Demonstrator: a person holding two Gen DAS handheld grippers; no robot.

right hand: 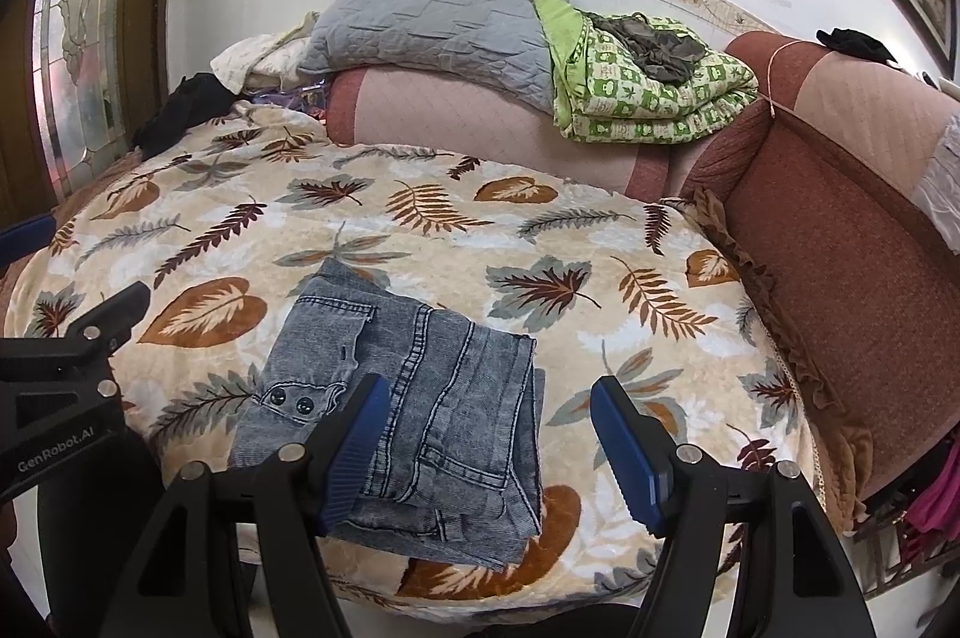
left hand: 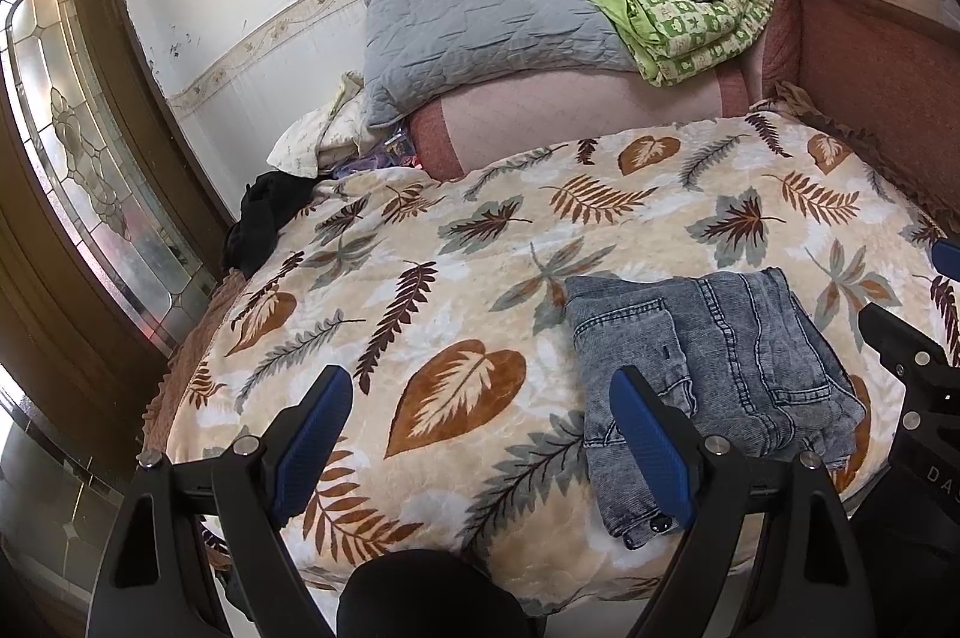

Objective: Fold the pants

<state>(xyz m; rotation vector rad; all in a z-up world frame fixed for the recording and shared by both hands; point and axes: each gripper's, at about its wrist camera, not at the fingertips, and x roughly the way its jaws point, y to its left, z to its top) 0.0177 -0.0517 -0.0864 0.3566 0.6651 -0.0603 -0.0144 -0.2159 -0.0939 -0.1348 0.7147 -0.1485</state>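
Note:
The grey-blue denim pants (left hand: 714, 374) lie folded into a compact rectangle on the leaf-print blanket (left hand: 420, 278), near its front edge. They also show in the right wrist view (right hand: 420, 410), waistband buttons toward the left. My left gripper (left hand: 480, 398) is open and empty, held above the blanket to the left of the pants. My right gripper (right hand: 486, 410) is open and empty, above the pants' right edge; it appears at the right rim of the left wrist view (left hand: 900, 356).
The blanket (right hand: 540, 230) covers a red-pink sofa bed (right hand: 840, 218). A grey pillow (right hand: 432, 14), a green folded quilt (right hand: 648, 92) and dark clothing (right hand: 180, 110) sit at the back. A glass door (left hand: 78, 146) stands left.

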